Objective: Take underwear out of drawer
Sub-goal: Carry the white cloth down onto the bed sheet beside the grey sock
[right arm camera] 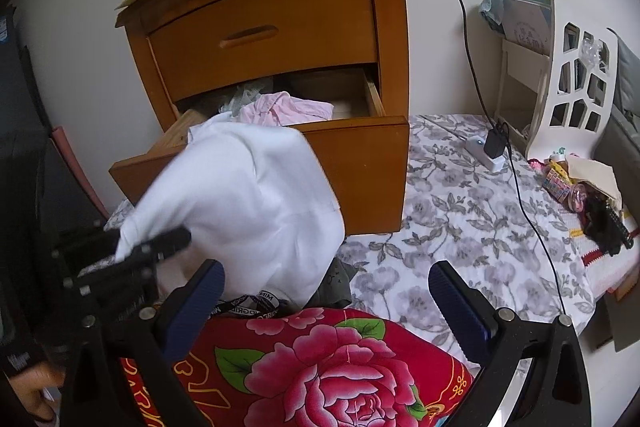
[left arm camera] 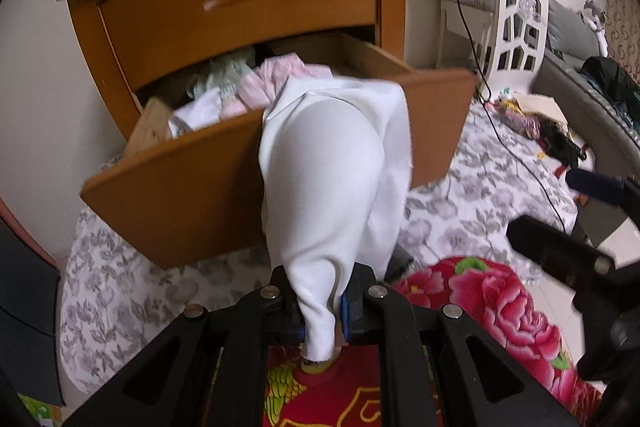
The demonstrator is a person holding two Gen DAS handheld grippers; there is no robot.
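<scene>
Nearest us, the left tool (left arm camera: 322, 323) is clamped on a bunched end of the white underwear (left arm camera: 332, 163), which hangs in front of the open lower drawer (left arm camera: 192, 195), outside it. The right tool (right arm camera: 324, 299) has its blue pads (right arm camera: 460, 303) wide apart, nothing between them, over the red floral quilt (right arm camera: 340, 367). Beyond lies the grey floral bedsheet (right arm camera: 460, 211). Pink clothes (right arm camera: 288, 109) fill the drawer of the wooden nightstand (right arm camera: 264, 23). A black cable (right arm camera: 468, 39) runs down the wall.
</scene>
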